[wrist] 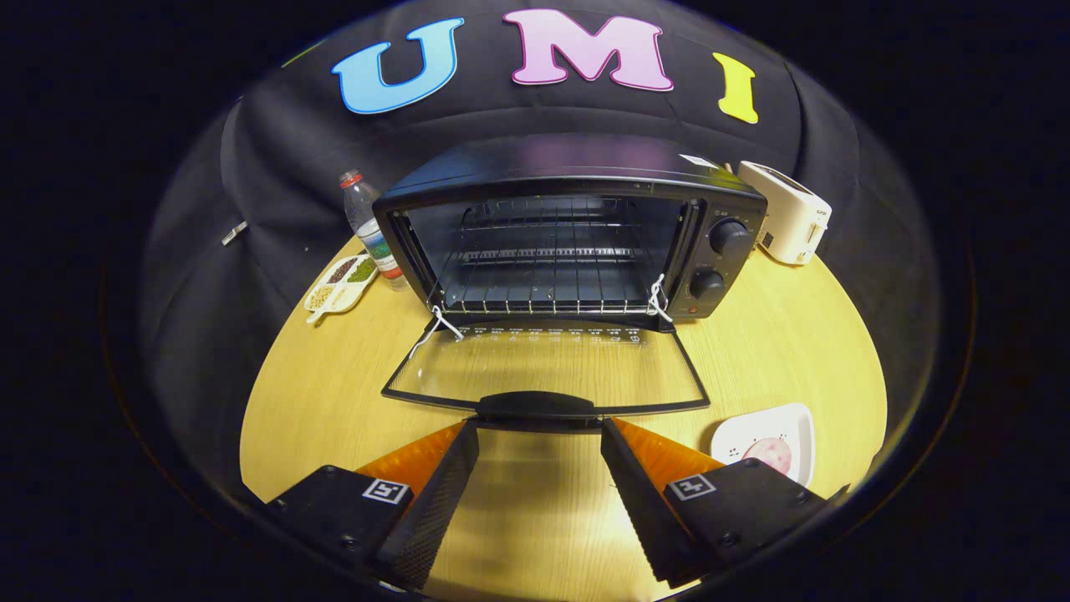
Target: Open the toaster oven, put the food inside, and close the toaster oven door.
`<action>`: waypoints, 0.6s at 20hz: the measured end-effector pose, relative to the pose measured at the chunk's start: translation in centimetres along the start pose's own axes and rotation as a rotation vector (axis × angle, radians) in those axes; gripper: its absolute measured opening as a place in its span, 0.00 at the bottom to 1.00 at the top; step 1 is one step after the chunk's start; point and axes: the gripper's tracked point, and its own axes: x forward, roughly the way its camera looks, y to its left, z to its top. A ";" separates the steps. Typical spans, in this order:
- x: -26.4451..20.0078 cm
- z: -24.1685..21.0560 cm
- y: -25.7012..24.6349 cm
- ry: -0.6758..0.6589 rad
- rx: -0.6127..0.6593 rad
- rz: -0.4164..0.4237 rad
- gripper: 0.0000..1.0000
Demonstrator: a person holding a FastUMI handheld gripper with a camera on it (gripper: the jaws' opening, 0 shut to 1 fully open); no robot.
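A black toaster oven (pixel 577 226) stands on the round wooden table (pixel 802 351) with its glass door (pixel 543 368) folded down flat toward me. Inside, the wire rack (pixel 543 288) is bare. The door's black handle (pixel 537 405) lies just ahead of my fingertips. My gripper (pixel 539 439) is open, with nothing between its fingers. To the right of the right finger sits a white square plate (pixel 756 435) with a round pinkish piece of food (pixel 769 454) on it.
A clear water bottle (pixel 368 224) with a red cap stands left of the oven, next to a divided white tray (pixel 340 284) of beans. A white pop-up toaster (pixel 786 213) sits at the oven's right rear. Two knobs (pixel 729 237) face front on the oven's right panel.
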 end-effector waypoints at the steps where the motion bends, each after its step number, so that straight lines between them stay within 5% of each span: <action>1: -0.3 0.1 -0.1 -0.001 0.005 0.005 0.96; 7: -2.4 0.6 -2.2 0.001 0.039 0.057 0.96; 12: -5.8 2.2 -12.1 -0.027 0.074 0.043 0.96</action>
